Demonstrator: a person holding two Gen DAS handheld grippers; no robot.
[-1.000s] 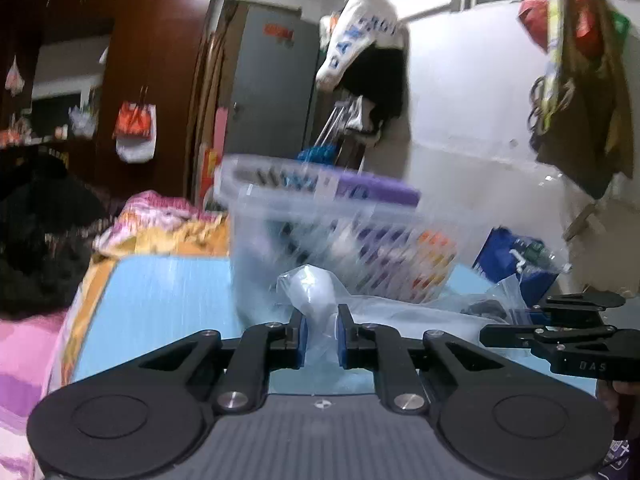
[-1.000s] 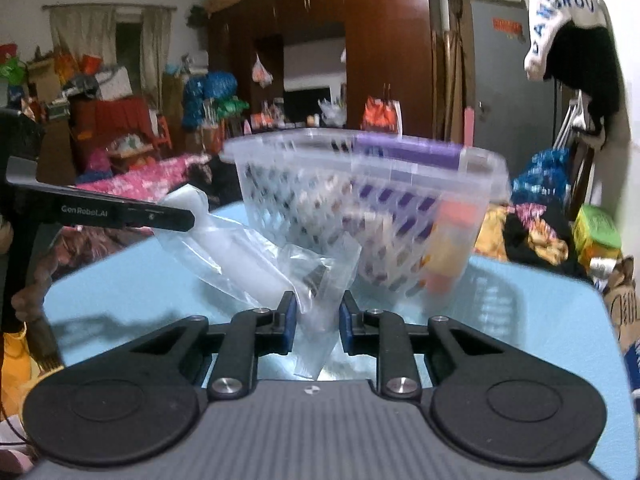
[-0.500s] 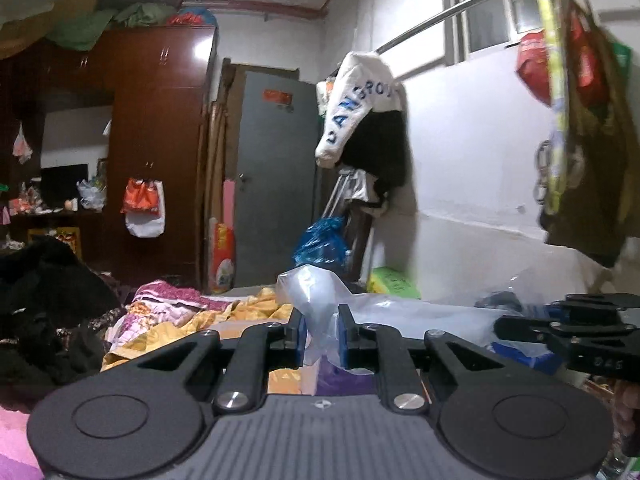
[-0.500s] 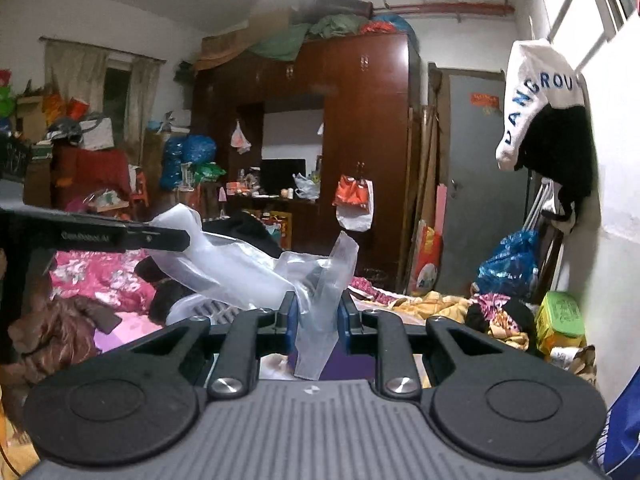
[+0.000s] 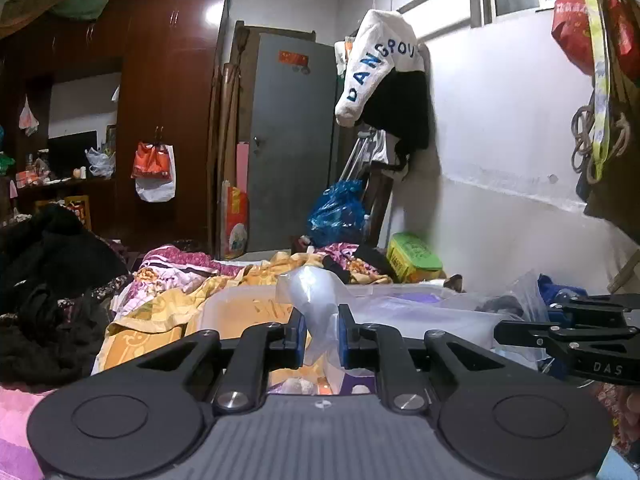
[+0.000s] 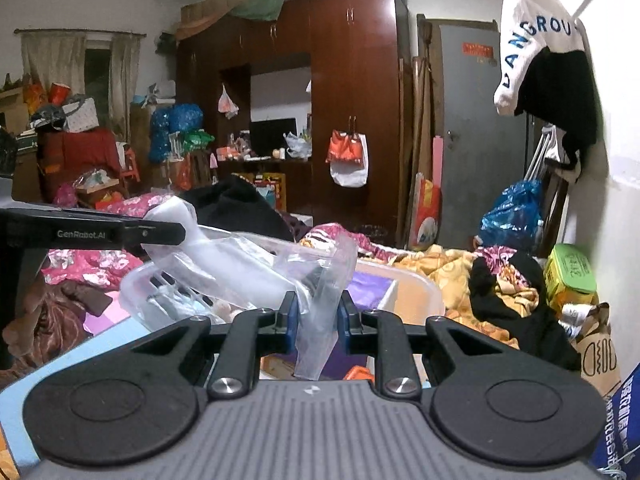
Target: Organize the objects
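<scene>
Left tongs (image 5: 322,334): blue pads closed onto one end of a clear plastic bag (image 5: 320,300). Right tongs (image 6: 316,320): pads likewise pinched on the bag's (image 6: 248,264) other end. Bag hangs stretched between both tongs, above the open translucent plastic basket (image 6: 416,284); a dark item shows inside the bag. Basket stands on the light-blue surface (image 6: 80,356) and holds a purple box (image 6: 368,284) and mixed small items

A see-through plastic bag (image 6: 256,264) with something dark inside hangs stretched out above the clear plastic basket (image 6: 416,292). The basket holds purple and orange things and sits upright.
</scene>
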